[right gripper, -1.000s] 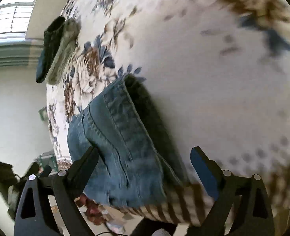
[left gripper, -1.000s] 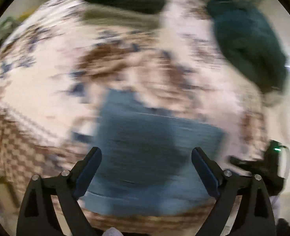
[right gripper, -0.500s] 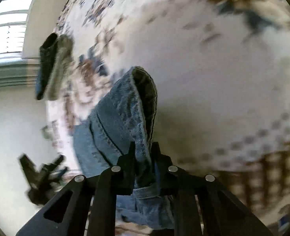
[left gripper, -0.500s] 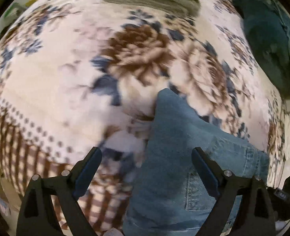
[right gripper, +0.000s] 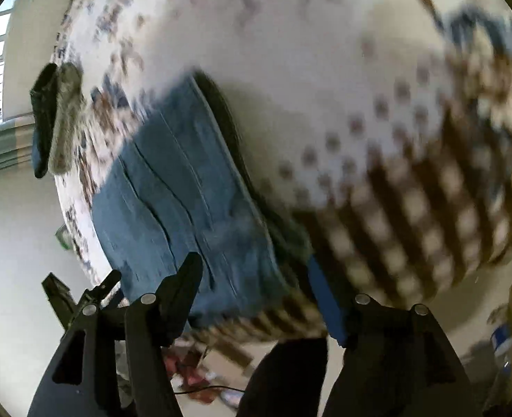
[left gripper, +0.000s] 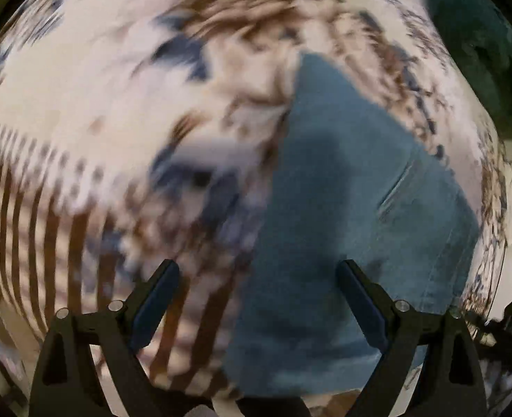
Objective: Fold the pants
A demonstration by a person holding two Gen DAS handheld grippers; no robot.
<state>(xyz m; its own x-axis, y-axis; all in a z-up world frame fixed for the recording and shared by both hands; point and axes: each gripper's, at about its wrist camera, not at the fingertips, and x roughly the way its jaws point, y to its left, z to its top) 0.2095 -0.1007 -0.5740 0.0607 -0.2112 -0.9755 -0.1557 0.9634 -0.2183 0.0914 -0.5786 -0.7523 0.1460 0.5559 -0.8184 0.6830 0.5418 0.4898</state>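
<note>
The blue denim pants [left gripper: 343, 208] lie folded on the floral bedspread [left gripper: 99, 104] near the bed's front edge. In the left wrist view my left gripper [left gripper: 256, 299] is open and empty, hovering over the left edge of the pants. In the right wrist view the pants [right gripper: 186, 191] lie flat in layers with a dark open end on the right. My right gripper [right gripper: 252, 288] is open and empty just above their near end. Both views are blurred by motion.
A dark green garment [left gripper: 475, 52] lies at the far right of the bed. Two folded dark and grey items [right gripper: 52, 118] lie at the bed's far side. The bedspread's brown striped border [right gripper: 412, 208] hangs over the front edge. Clutter lies on the floor [right gripper: 200, 378].
My right gripper was shut on the pants' end half a second ago; now it is open and the pants lie flat. My left gripper has moved closer over the pants.
</note>
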